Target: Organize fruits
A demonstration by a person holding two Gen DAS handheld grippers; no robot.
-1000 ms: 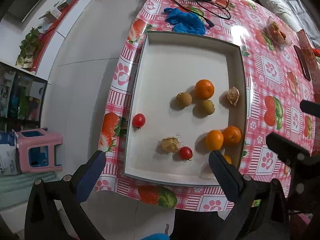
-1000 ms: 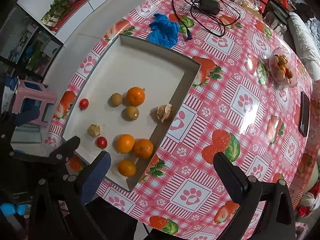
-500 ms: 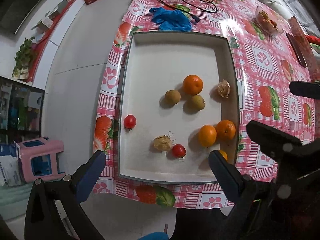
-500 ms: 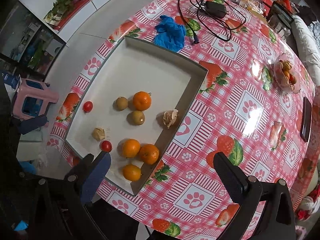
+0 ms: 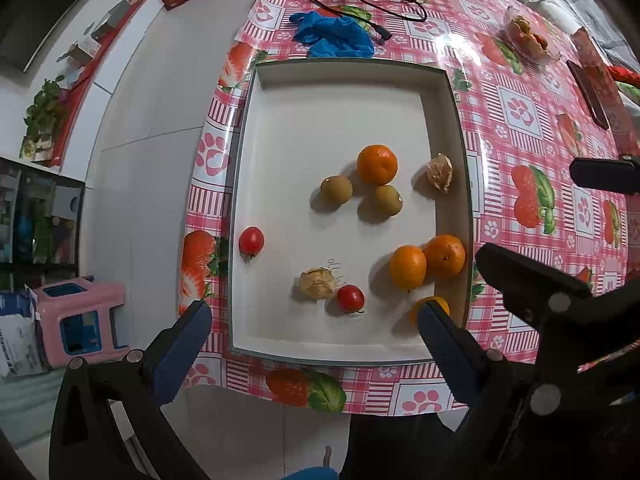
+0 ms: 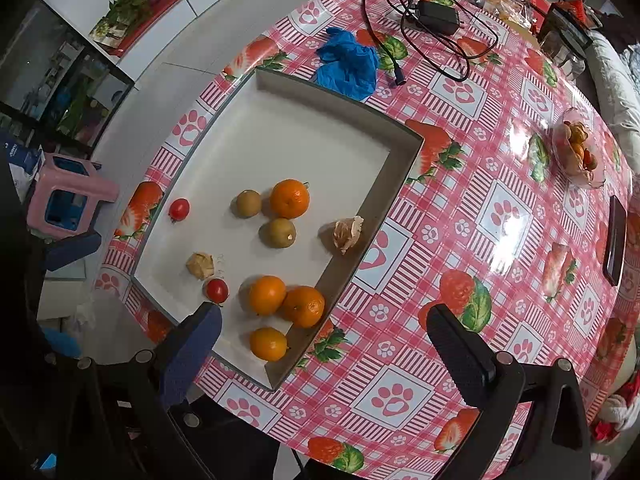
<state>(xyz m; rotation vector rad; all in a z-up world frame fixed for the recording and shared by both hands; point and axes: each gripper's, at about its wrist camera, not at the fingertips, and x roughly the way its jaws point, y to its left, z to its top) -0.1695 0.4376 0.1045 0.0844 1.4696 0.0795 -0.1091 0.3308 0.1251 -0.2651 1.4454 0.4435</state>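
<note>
Both tongs gape wide and hold nothing: the left gripper [image 5: 312,316] hangs over the tray's [image 5: 256,80] near rim, the right gripper [image 6: 320,320] over its near corner, seemingly surveying before a pick. Fruit lies scattered unsorted: three oranges [image 6: 267,294] toward six o'clock, one orange [image 6: 289,198] and two brown fruits [image 6: 282,232] mid-tray, cherry tomatoes [image 6: 179,209] at nine.
</note>
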